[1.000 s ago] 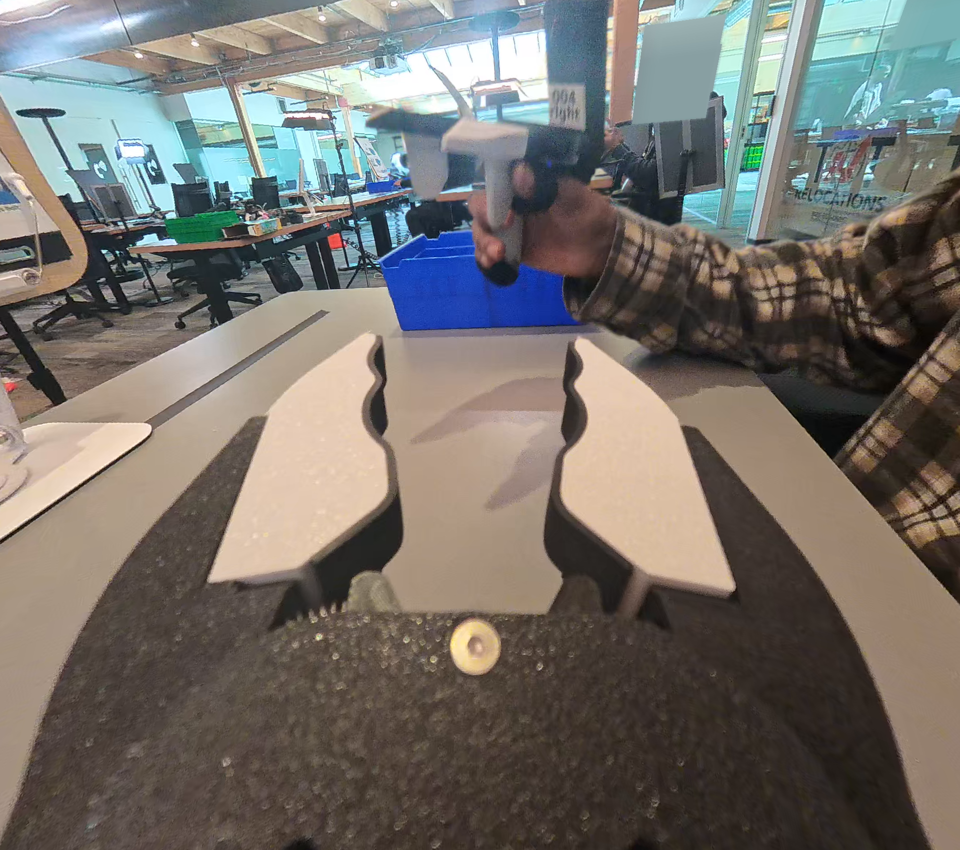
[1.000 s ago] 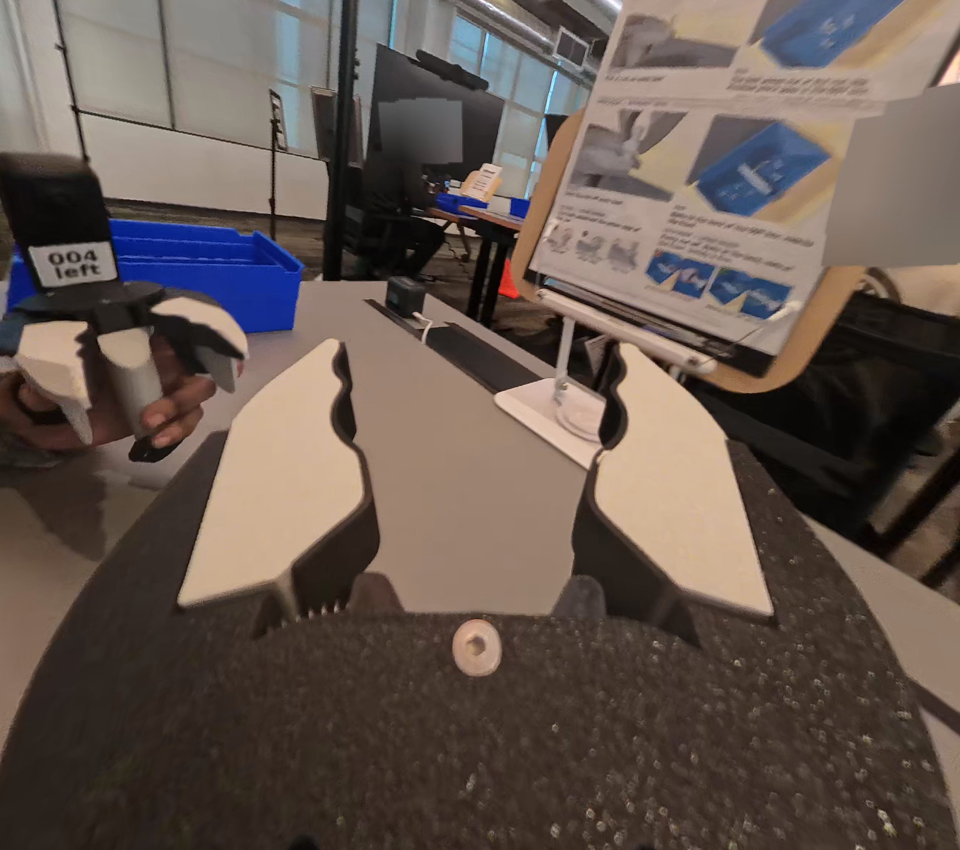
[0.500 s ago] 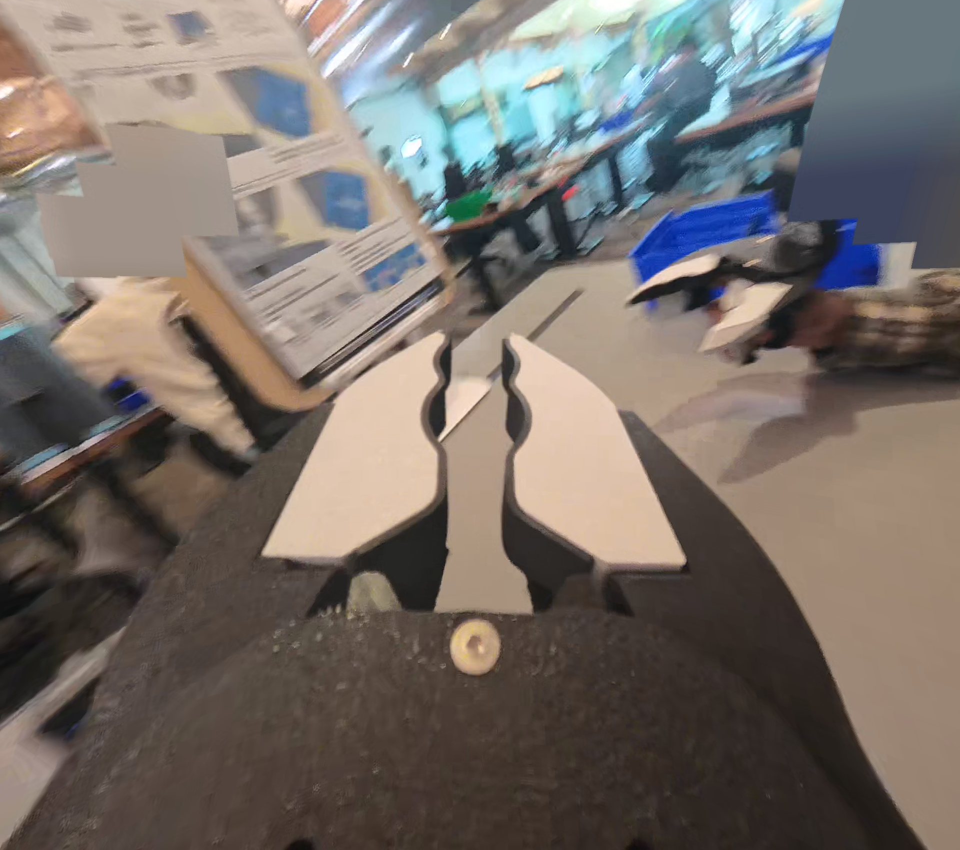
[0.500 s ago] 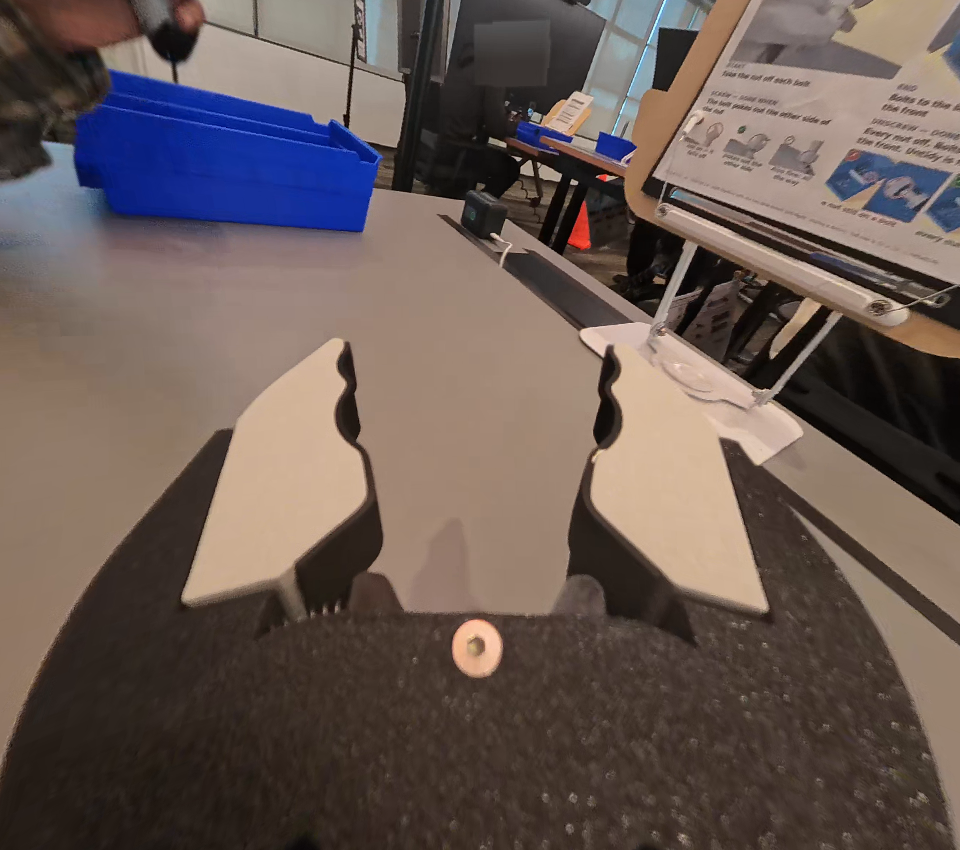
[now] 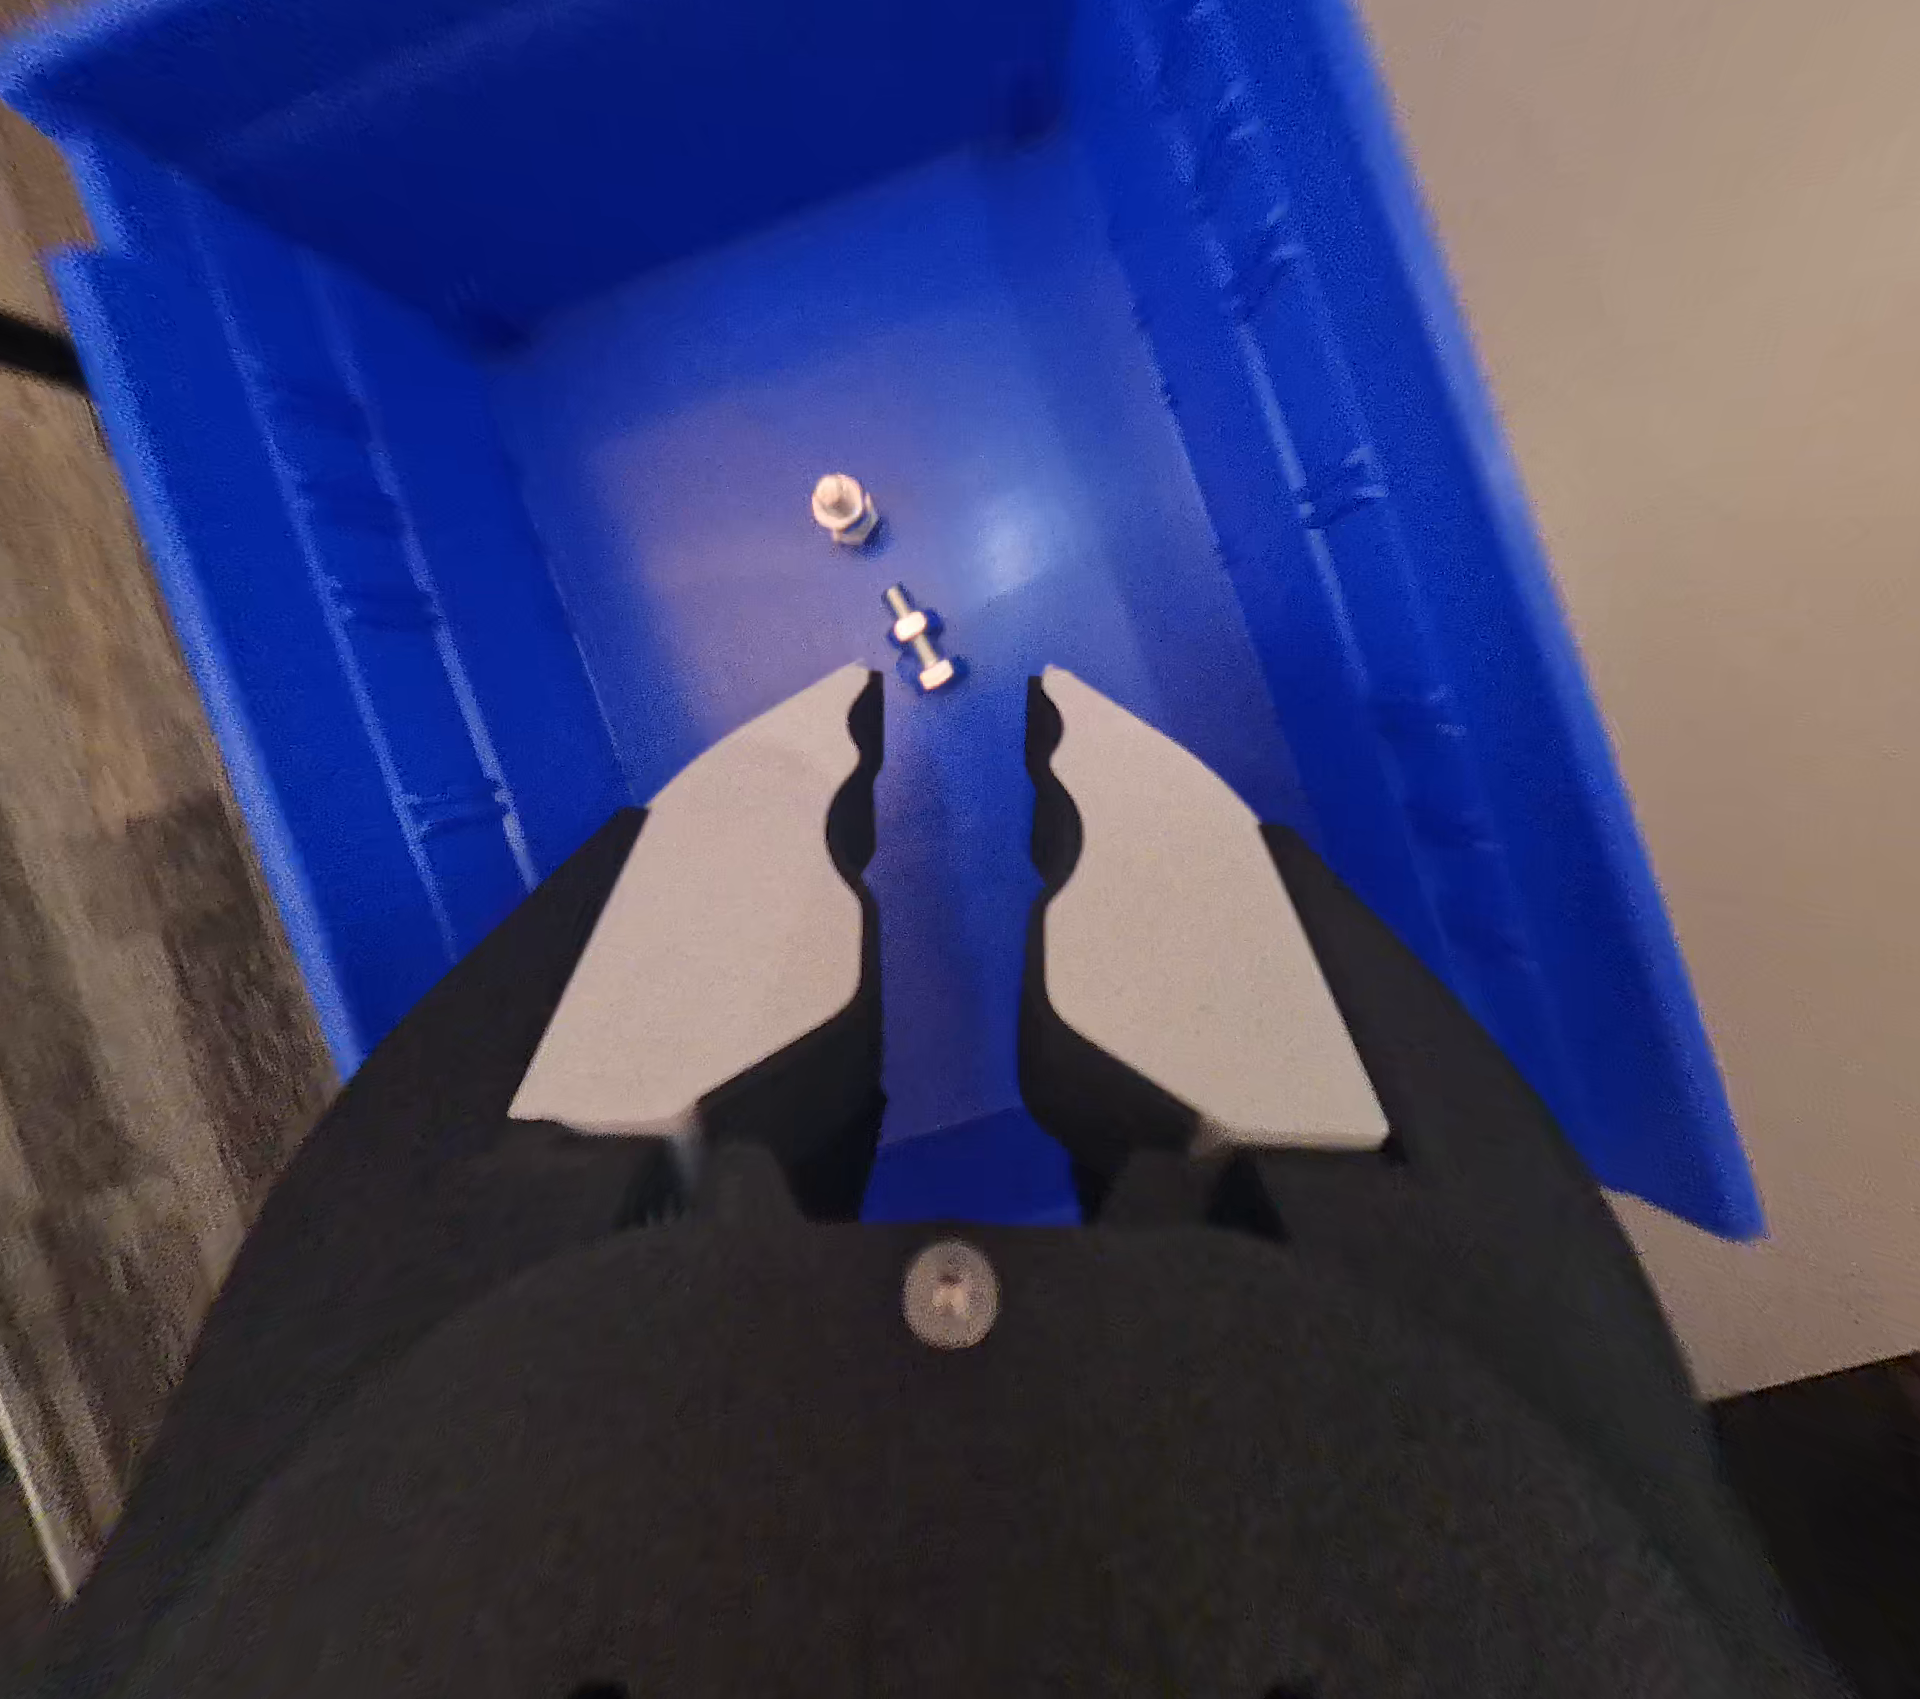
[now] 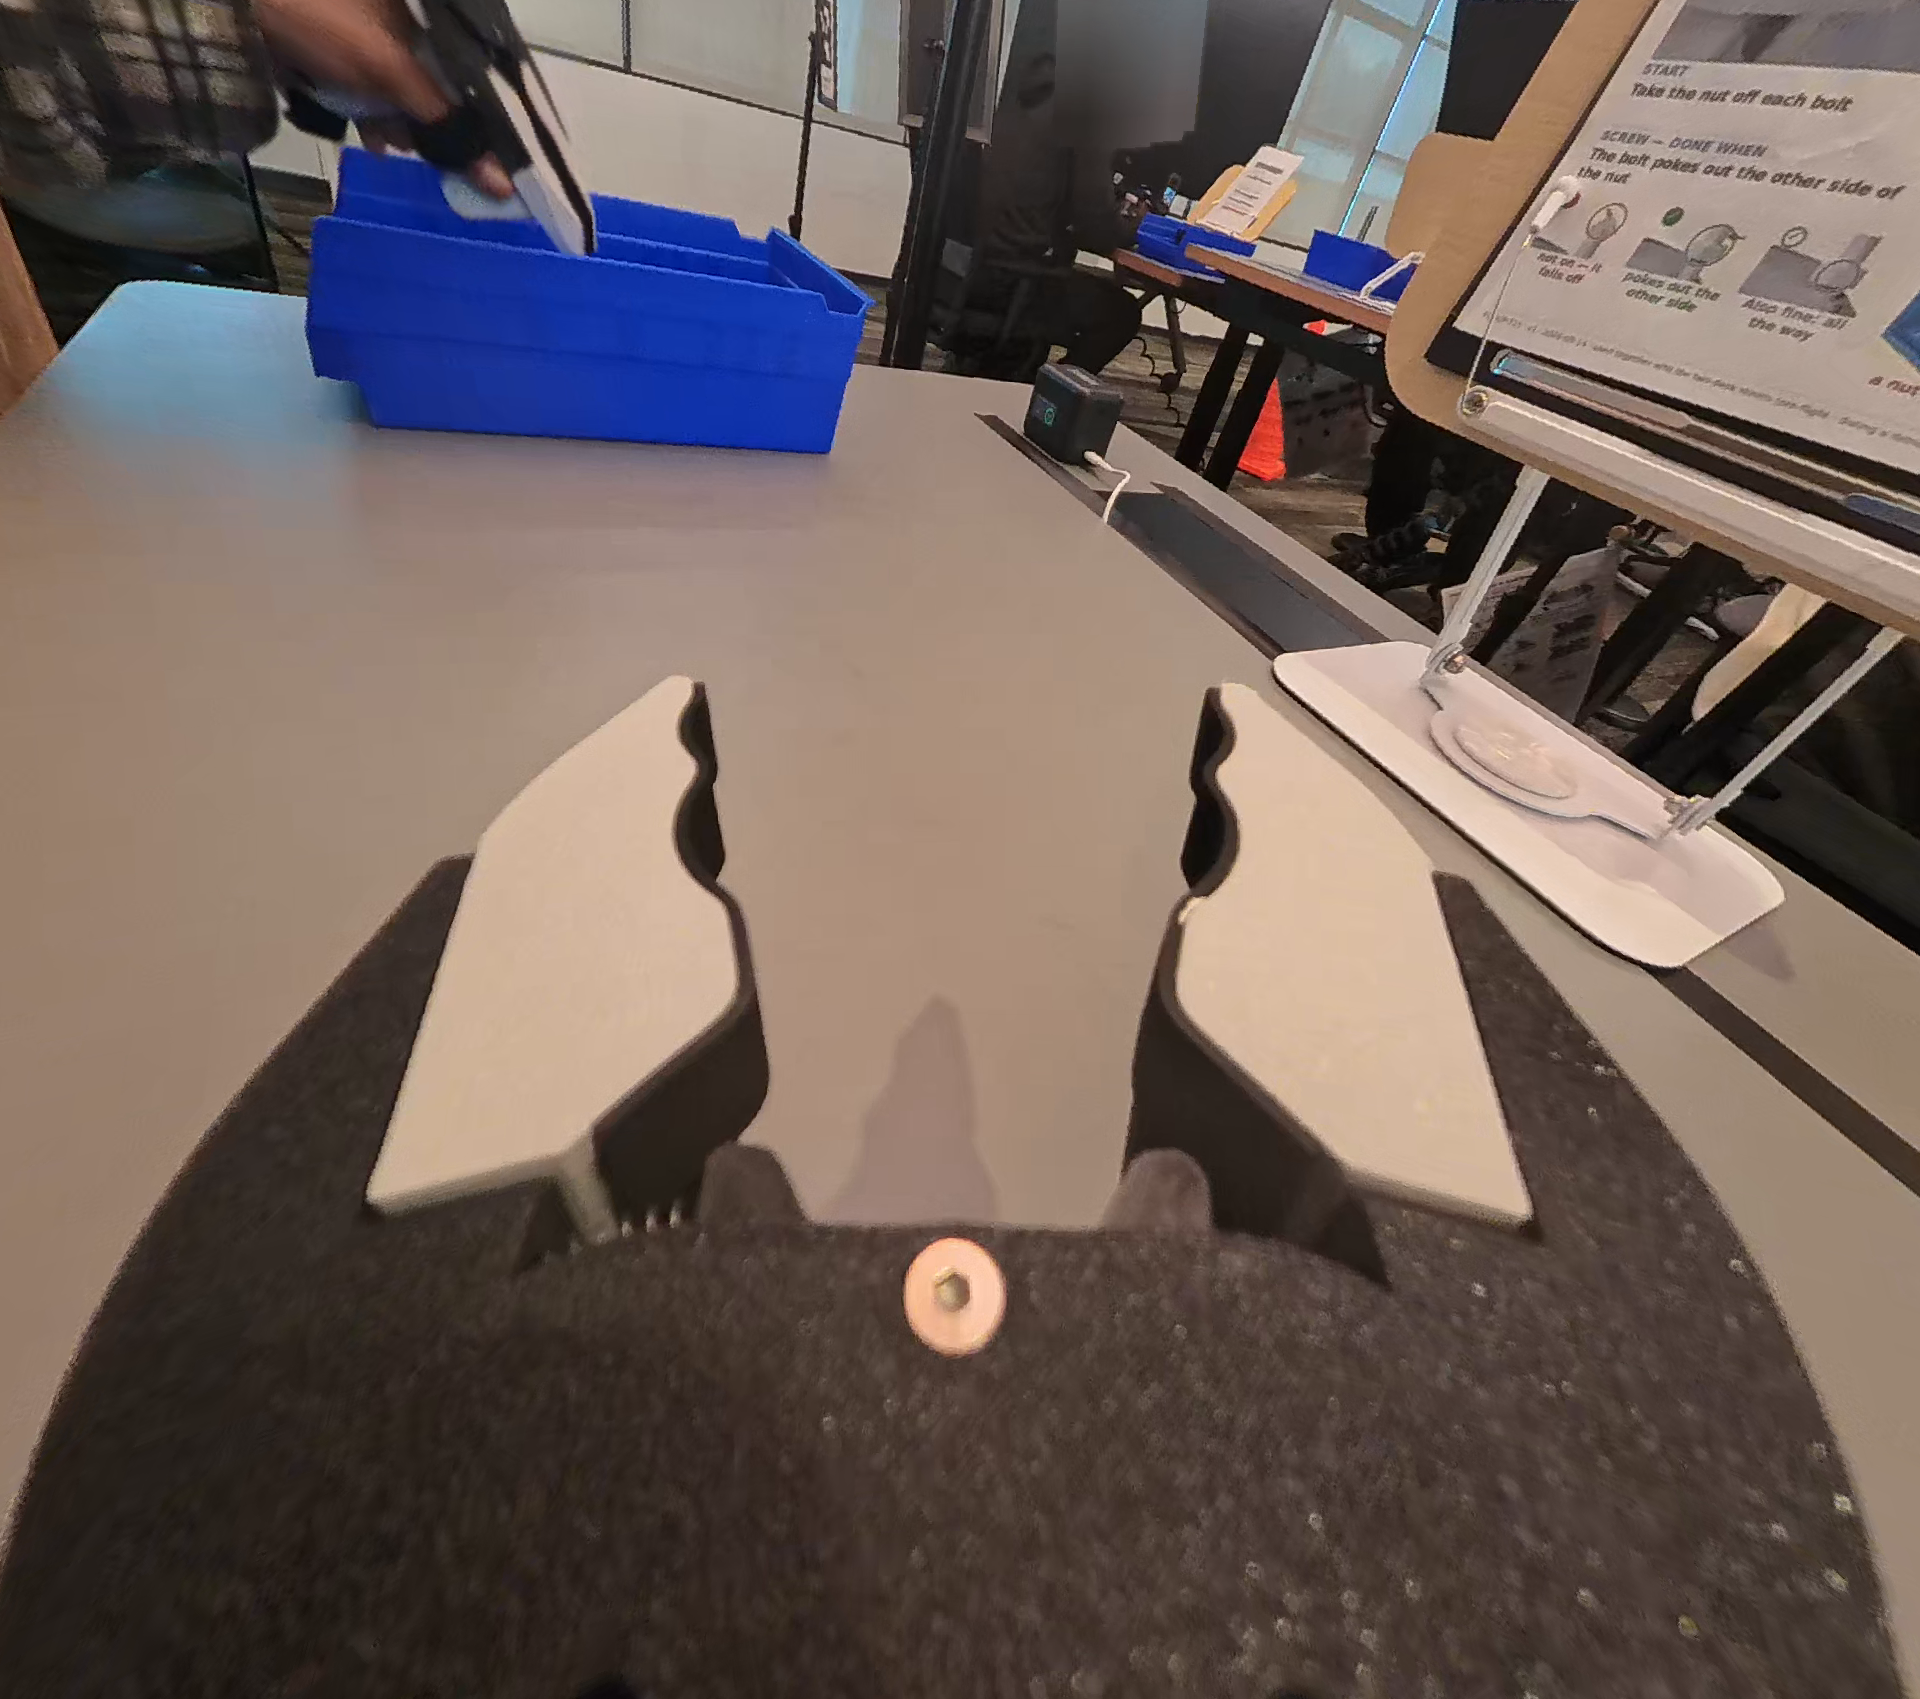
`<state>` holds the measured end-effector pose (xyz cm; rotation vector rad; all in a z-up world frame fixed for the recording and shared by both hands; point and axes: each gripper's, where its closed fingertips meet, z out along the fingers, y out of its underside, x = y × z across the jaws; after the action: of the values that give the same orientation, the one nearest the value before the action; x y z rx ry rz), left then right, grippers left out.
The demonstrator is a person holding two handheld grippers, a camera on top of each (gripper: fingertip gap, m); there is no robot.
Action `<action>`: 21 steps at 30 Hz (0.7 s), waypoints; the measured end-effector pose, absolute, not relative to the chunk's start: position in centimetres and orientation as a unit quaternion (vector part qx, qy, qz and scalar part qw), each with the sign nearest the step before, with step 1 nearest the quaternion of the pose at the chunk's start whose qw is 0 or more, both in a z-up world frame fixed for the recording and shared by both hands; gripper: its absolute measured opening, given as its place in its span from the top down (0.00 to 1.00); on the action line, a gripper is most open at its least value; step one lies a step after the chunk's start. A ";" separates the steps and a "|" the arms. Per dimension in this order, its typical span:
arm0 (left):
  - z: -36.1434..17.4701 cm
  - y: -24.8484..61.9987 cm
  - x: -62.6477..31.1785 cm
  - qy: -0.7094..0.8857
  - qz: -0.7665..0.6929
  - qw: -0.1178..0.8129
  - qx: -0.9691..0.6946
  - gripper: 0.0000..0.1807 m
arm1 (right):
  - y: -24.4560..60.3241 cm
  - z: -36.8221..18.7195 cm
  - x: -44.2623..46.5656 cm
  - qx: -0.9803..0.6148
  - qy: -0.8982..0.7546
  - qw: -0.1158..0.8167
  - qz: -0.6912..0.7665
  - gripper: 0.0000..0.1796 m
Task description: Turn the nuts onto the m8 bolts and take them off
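Note:
A blue bin (image 5: 1299, 423) holds two silver bolts with nuts on them: one lies on its side (image 5: 914, 647), the other (image 5: 844, 506) sits just beyond it. My left gripper (image 5: 954, 675) is open and empty, pointing down into the bin, its tips just short of the near bolt. In the right wrist view the blue bin (image 6: 582, 361) stands at the table's far left, and the left gripper (image 6: 556, 215) dips into it from above. My right gripper (image 6: 951, 699) is open and empty, low over the bare grey table (image 6: 312, 610).
An instruction board on a white stand (image 6: 1538, 787) is at the right of the table. A small black device with a white cable (image 6: 1070, 413) sits by a black cable slot (image 6: 1216, 569). Other desks and a black pole (image 6: 956, 70) stand behind. My right fingertips sit around 50 cm from my left ones.
My left gripper swung from facing across the room to pointing down into the blue bin, and its jaws opened a little wider. My right gripper stayed low over the table, open.

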<state>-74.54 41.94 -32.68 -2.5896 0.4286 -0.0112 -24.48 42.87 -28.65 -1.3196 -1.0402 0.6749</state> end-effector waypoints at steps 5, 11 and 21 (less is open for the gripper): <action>-35.8 42.3 -74.8 0.106 -0.009 0.183 -0.977 0.87 | 42.9 -28.5 -24.3 -0.574 -0.449 0.617 0.297 0.52; -38.0 42.7 -75.1 0.039 -0.021 0.143 -0.989 0.87 | 42.6 -28.0 -24.2 -0.570 -0.445 0.620 0.304 0.52; -39.3 43.0 -75.5 -0.017 -0.044 0.149 -0.988 0.89 | 42.3 -27.0 -24.0 -0.562 -0.441 0.628 0.308 0.52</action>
<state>-75.48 42.99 -39.30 -2.8395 -0.0495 -0.1272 -24.02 42.29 -27.04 -1.2885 -1.0118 0.7056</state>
